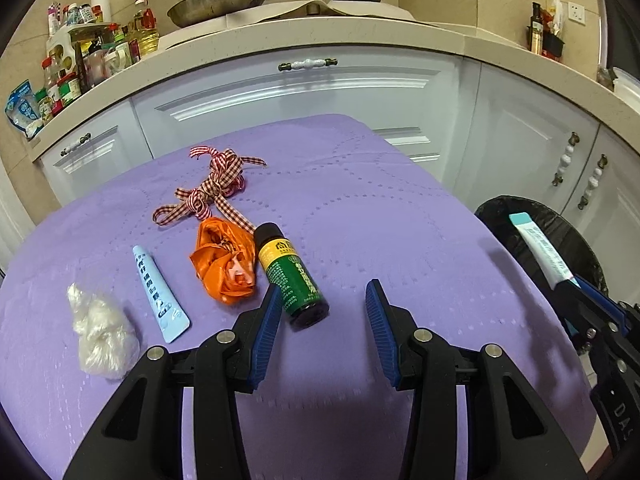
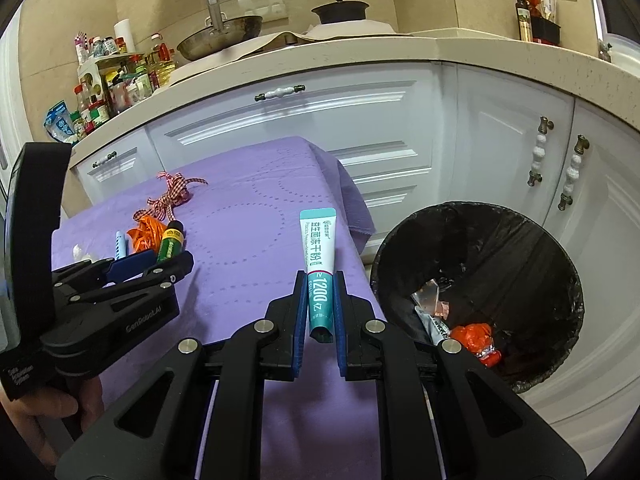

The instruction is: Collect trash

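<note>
Already binned: the black-lined trash bin [image 2: 476, 300] beside the surface holds at least an orange wrapper, a silvery scrap and a printed packet, so part of the collecting looks done.
In hand: the right gripper [image 2: 320, 304] has its jaws clamped narrow on the lower end of a teal-and-white tube [image 2: 318, 260], which stands upright over the right edge of the purple surface [image 2: 248, 216], near the bin's rim but not yet above its mouth.
Still on the surface: a green bottle with a yellow label [image 1: 290, 276] lying on its side, a crumpled orange bag [image 1: 224, 268] touching it, a pale blue tube [image 1: 160, 292], a wad of clear plastic [image 1: 100, 332], and a red-checked ribbon [image 1: 212, 188] further back.
Left gripper: the left gripper [image 1: 324, 320] has its jaws partly apart and empty, over the surface, with the bottle's base just beside the left pad; probably the next pick.
Progress estimate: roughly midway, with one piece to drop and five left.
Only in the right wrist view: the bin's contents, the grip on the tube, and the person's hand [image 2: 44, 412] behind the left gripper.
Only in the left wrist view: the remaining trash close up, how each piece lies, and the gap between the left jaws.
</note>
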A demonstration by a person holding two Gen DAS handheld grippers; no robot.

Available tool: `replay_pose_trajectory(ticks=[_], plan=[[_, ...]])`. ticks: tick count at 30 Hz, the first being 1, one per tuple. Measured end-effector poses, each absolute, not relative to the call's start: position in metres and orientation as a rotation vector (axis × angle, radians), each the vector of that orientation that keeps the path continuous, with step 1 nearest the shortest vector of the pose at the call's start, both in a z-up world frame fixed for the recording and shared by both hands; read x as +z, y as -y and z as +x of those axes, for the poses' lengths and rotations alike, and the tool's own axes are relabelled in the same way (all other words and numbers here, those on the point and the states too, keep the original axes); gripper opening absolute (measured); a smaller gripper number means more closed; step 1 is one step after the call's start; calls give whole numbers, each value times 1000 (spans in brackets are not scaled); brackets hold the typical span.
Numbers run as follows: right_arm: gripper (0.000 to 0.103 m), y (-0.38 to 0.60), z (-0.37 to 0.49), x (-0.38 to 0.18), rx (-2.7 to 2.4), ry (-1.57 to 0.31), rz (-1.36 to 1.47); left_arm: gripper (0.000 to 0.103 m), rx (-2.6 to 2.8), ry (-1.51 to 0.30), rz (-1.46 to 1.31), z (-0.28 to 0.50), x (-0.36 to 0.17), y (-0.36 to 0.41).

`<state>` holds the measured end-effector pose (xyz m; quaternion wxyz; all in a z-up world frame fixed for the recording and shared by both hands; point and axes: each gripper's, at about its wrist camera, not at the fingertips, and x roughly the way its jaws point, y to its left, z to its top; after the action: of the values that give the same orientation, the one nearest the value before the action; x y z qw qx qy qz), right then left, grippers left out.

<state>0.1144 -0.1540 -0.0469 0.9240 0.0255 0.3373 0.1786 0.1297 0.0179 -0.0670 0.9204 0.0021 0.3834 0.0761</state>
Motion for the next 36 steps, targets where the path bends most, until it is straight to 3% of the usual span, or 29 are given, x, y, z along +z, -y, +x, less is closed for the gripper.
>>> replay_pose_trajectory(ticks=[8,25,28,36], plan=[[12,158,118,-49,366,-694,64,11,139,-836,-5,136,-75,-20],[12,154,117,-52,364,-702,65,6,99,-813,-8,115,-68,-28],[12,153,117,-52,366,-703,63,1,105,-808,1,108,-68,-33],[12,149,116,-53,373,-707,60,1,118,-798,-2,95,-65,-47]])
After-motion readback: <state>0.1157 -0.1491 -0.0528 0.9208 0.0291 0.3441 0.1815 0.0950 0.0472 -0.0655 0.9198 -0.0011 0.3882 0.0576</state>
